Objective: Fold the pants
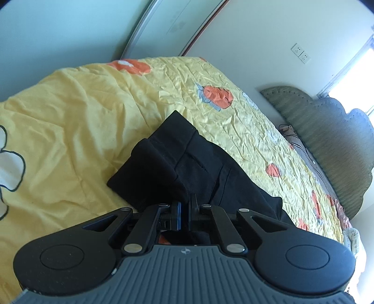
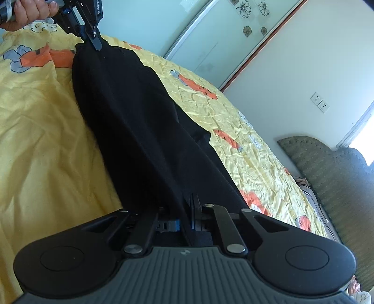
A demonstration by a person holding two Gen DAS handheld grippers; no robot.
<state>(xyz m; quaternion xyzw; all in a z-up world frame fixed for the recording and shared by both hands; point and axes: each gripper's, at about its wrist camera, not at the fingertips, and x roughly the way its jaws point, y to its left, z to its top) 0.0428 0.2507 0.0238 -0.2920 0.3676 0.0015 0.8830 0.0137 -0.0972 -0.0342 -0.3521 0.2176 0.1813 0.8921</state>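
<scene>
Pants: the black pants (image 2: 140,131) ran as a long dark band from the upper left of the right wrist view down to its lower centre, stretched between the two grippers above a yellow bedspread (image 2: 39,121).
Pants, far end: in the left wrist view the black cloth (image 1: 187,163) filled the centre of the frame, one end doubled over and resting on the bedspread (image 1: 70,121), a seam and a slit pocket showing on the upper layer.
Left gripper: at the lower centre of its own view (image 1: 185,211), jaws clenched on an edge of the pants, cloth passing between the blue-lined pads; it also showed at the upper left of the right wrist view (image 2: 97,44), pinching the far end of the band.
Left hand: wrapped round the gripper handle in the top left corner of the right wrist view (image 2: 28,11).
Right gripper: at the lower centre of its own view (image 2: 185,221), jaws apparently clamped on the near edge of the pants, though dark cloth hid the contact itself.
Surroundings: a green upholstered headboard (image 2: 327,173) at the right, white wall sockets (image 2: 319,102) above it, and a sliding door with flower decals (image 2: 233,25) at the top.
</scene>
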